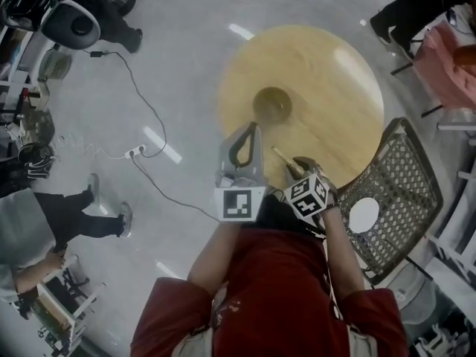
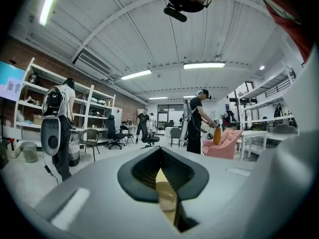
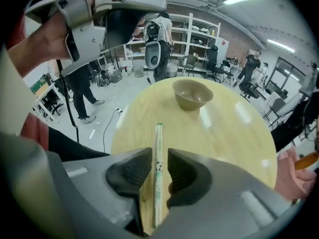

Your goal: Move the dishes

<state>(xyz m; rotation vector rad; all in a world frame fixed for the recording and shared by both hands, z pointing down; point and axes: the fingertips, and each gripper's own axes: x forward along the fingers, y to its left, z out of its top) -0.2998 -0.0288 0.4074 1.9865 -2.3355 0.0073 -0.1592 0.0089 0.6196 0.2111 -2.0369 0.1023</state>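
Two grippers are shown over a round wooden table [image 1: 335, 88]. The right gripper [image 3: 158, 169] is tilted down over the table's near edge with its jaws parted. A pair of chopsticks [image 3: 158, 138] is seen lying on the wood between the jaws, unclamped, with the far ends directed at the bowl [image 3: 192, 93]. The bowl is set upright near the table's centre, well apart from both grippers. The left gripper [image 2: 160, 156] is held level just beside the right, its jaws closed together on nothing.
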